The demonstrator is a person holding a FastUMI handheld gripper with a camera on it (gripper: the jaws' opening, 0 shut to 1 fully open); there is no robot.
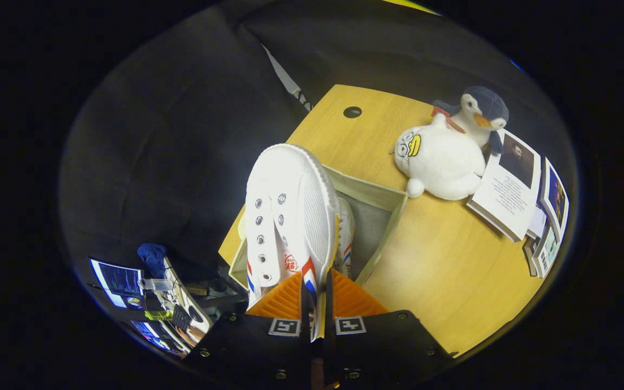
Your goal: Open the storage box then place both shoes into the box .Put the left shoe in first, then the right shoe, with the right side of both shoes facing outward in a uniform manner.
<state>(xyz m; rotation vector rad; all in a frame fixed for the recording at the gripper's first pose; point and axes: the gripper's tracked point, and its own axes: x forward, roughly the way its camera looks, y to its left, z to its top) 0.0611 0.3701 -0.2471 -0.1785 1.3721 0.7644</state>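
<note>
The claw [314, 295] is clamped on the second shoe [287, 216] above the open box [385, 203] just ahead, where one shoe [346, 227] lies; next, lower it alongside

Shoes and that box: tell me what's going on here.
The hand-held gripper is shut on a white shoe, pinching its side between both fingers and holding it above the open storage box on the wooden table. Another shoe already lies inside the box, partly hidden behind the held one. A plush penguin and some books lie beyond the box.
</note>
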